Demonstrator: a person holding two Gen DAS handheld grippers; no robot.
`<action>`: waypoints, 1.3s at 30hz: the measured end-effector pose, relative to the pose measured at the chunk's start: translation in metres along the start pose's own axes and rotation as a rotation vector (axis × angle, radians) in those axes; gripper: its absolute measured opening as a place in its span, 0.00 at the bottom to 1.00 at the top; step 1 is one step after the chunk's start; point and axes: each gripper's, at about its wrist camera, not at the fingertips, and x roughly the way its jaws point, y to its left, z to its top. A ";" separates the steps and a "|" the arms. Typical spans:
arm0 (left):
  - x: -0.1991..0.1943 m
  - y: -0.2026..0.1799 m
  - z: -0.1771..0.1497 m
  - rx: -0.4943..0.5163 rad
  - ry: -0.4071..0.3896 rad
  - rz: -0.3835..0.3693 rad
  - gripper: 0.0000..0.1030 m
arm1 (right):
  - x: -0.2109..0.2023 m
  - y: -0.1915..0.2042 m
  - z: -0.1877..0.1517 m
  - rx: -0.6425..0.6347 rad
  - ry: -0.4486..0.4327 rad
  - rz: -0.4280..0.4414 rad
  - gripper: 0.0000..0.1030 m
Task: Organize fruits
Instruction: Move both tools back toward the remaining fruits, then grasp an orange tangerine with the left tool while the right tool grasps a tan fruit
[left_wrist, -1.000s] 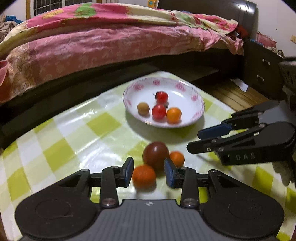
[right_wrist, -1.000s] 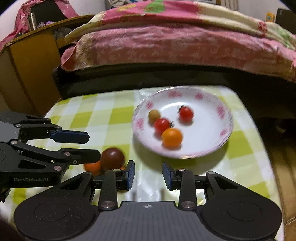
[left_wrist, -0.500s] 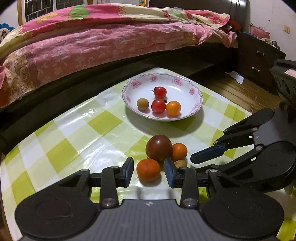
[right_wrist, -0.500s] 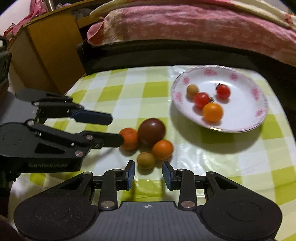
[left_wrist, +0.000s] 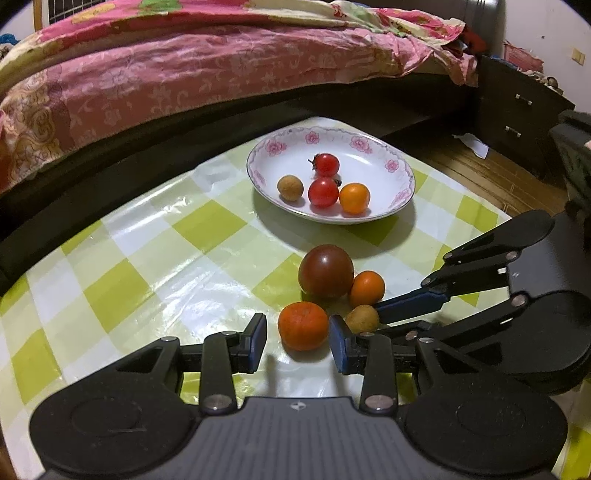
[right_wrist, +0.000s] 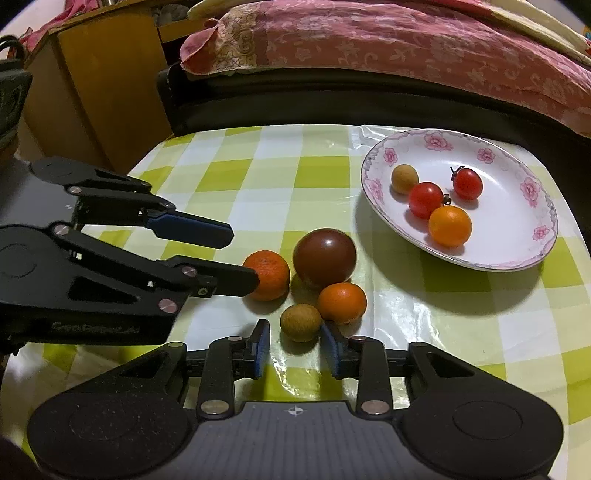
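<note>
A white flowered plate (left_wrist: 399, 162) (right_wrist: 517, 254) holds two red cherry tomatoes, a tan longan and a small orange fruit. On the checked cloth lie a dark red tomato (left_wrist: 325, 271) (right_wrist: 325, 257), two oranges and a tan longan (left_wrist: 362, 318) (right_wrist: 300, 322). My left gripper (left_wrist: 297, 341) is open, its jaws on either side of the near orange (left_wrist: 303, 325) (right_wrist: 266, 274). My right gripper (right_wrist: 295, 347) is open, with the longan just ahead of its jaws and the second orange (right_wrist: 342, 302) (left_wrist: 366, 288) beyond.
A bed with a pink quilt (left_wrist: 207, 62) runs along the table's far side. A dark drawer unit (left_wrist: 517, 110) stands at the right, a wooden cabinet (right_wrist: 96, 85) at the left. The green checked tablecloth (left_wrist: 147, 258) covers the table.
Both grippers have moved in on the loose fruit. The right gripper swung left from the plate to the longan. The left one now has the near orange between its jaws.
</note>
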 end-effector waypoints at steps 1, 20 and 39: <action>0.002 0.000 0.000 0.001 0.004 0.001 0.42 | 0.000 -0.001 0.000 0.001 0.001 -0.002 0.19; 0.021 -0.009 -0.001 0.019 0.045 0.004 0.43 | -0.011 -0.017 -0.003 0.016 0.036 -0.018 0.19; 0.021 -0.013 -0.004 0.037 0.046 0.020 0.43 | -0.004 -0.021 0.001 0.021 0.009 -0.053 0.26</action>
